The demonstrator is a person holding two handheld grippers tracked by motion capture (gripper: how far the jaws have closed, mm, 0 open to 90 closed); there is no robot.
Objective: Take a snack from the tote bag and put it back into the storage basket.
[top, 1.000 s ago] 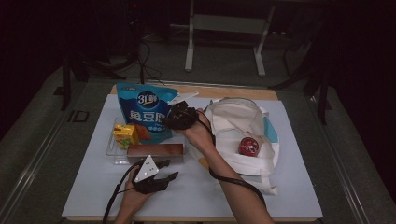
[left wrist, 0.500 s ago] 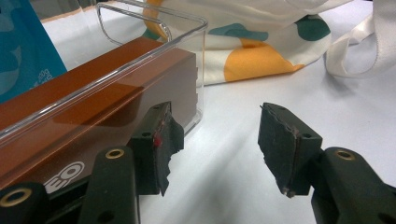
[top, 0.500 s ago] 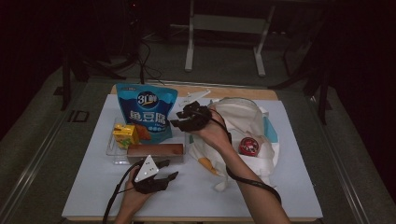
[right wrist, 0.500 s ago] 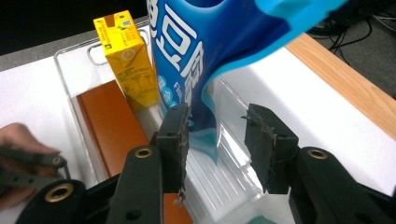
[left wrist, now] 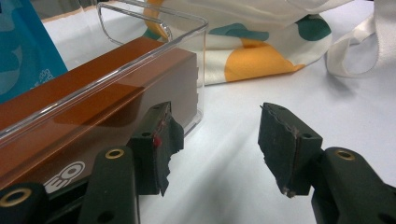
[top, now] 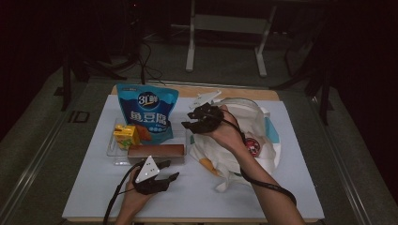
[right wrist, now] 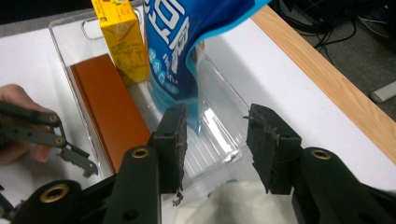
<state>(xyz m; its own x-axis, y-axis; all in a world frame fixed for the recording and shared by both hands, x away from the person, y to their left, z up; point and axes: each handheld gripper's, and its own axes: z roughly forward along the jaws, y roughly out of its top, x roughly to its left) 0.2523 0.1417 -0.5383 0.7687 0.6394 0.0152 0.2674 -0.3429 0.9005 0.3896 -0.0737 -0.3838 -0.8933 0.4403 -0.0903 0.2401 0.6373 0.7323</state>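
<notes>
A clear tray (top: 112, 157) holds a blue snack bag (top: 146, 112), a yellow juice box (top: 126, 135) and a brown box (top: 156, 151). My left gripper (top: 155, 180) rests open on the white table just in front of the tray. In the left gripper view its jaws (left wrist: 217, 116) flank bare table beside the tray's corner (left wrist: 198, 56). My right gripper (top: 199, 119) hovers between the blue bag and the white tote bag (top: 248, 115). Its jaws (right wrist: 217, 114) have just been opening and nothing is between them. The blue bag's corner (right wrist: 182, 46) hangs beyond them.
A round red item (top: 253, 146) lies on the tote bag, whose strap (top: 227, 183) trails toward the front. A wooden table edge (top: 253, 93) runs along the back. Bare white table lies front right (top: 281, 201).
My right gripper has drifted right and slightly up, away from the blue bag's edge, with its jaws wider. The tote bag's near side has bunched up, showing orange print. My left gripper stayed put.
</notes>
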